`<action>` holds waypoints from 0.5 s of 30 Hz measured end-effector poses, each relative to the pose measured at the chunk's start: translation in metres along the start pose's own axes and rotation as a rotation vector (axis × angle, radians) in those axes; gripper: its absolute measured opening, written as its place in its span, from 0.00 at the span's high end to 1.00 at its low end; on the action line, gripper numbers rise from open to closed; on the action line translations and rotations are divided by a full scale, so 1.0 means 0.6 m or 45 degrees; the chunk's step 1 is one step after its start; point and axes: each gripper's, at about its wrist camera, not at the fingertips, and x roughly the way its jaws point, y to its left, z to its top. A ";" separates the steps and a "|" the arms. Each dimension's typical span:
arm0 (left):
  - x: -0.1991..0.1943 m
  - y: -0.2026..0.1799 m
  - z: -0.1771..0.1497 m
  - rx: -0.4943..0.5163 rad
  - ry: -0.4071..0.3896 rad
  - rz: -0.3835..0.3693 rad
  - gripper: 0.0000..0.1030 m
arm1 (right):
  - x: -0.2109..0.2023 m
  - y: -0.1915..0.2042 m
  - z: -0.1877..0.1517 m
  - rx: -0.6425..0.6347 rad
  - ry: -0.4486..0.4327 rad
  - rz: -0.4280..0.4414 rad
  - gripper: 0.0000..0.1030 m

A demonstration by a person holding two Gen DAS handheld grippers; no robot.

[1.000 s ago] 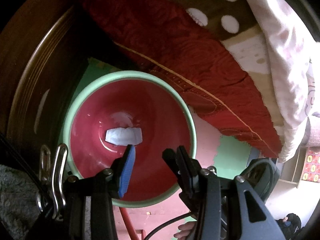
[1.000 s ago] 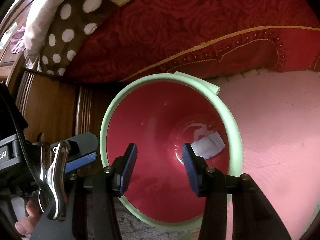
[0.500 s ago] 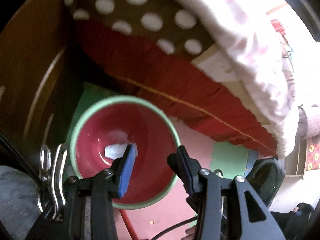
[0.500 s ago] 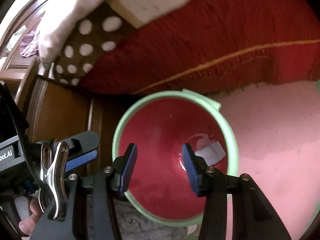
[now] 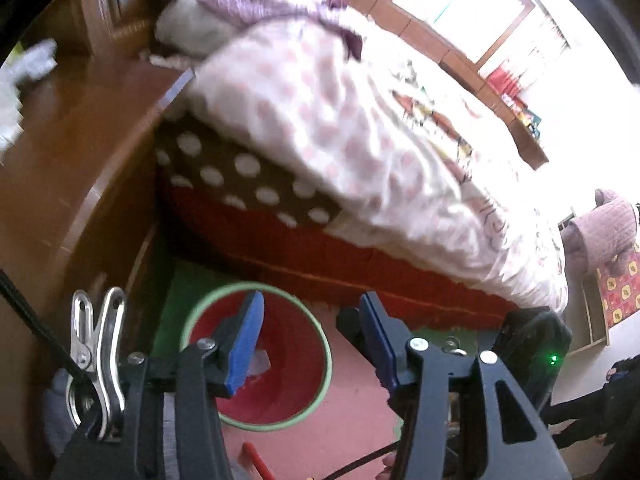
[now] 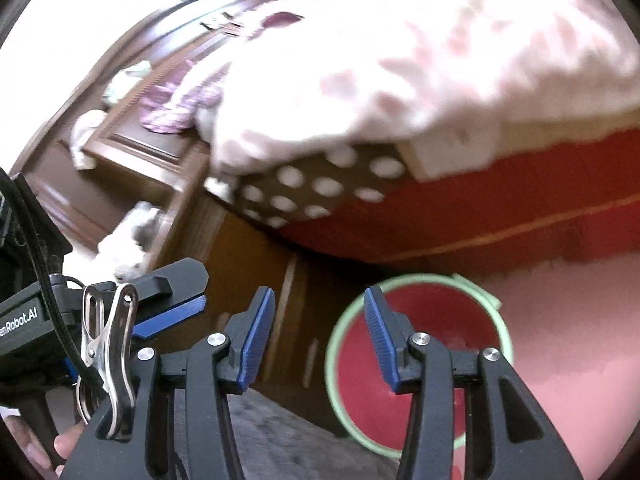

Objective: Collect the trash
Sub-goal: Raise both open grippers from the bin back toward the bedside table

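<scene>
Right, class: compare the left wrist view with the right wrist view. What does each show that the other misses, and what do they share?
Only the left wrist view shows the white scrap lying in the bin, a red stick on the floor, and a bright window.

Only the right wrist view shows the left gripper from outside, and a white cloth on the wooden furniture.

Both show the red bin with its green rim, the spotted quilt and empty gripper fingers.

My right gripper (image 6: pixel 318 336) hangs open and empty above the green-rimmed red bin (image 6: pixel 420 360) beside the bed (image 6: pixel 500 208).
</scene>
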 end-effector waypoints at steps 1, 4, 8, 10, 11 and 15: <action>-0.015 0.003 0.005 0.002 -0.019 0.000 0.47 | -0.006 0.016 0.006 -0.023 -0.017 0.020 0.54; -0.046 0.013 0.011 0.007 -0.052 0.008 0.47 | -0.017 0.051 0.015 -0.071 -0.046 0.067 0.54; -0.090 0.031 0.014 0.016 -0.100 0.032 0.45 | -0.027 0.095 0.022 -0.141 -0.068 0.129 0.54; -0.111 0.040 0.013 0.034 -0.135 0.073 0.45 | -0.030 0.117 0.023 -0.183 -0.082 0.152 0.54; -0.125 0.046 0.012 0.041 -0.157 0.090 0.45 | -0.029 0.130 0.023 -0.205 -0.090 0.162 0.54; -0.171 0.070 0.005 0.047 -0.201 0.090 0.46 | -0.025 0.172 0.021 -0.265 -0.112 0.254 0.52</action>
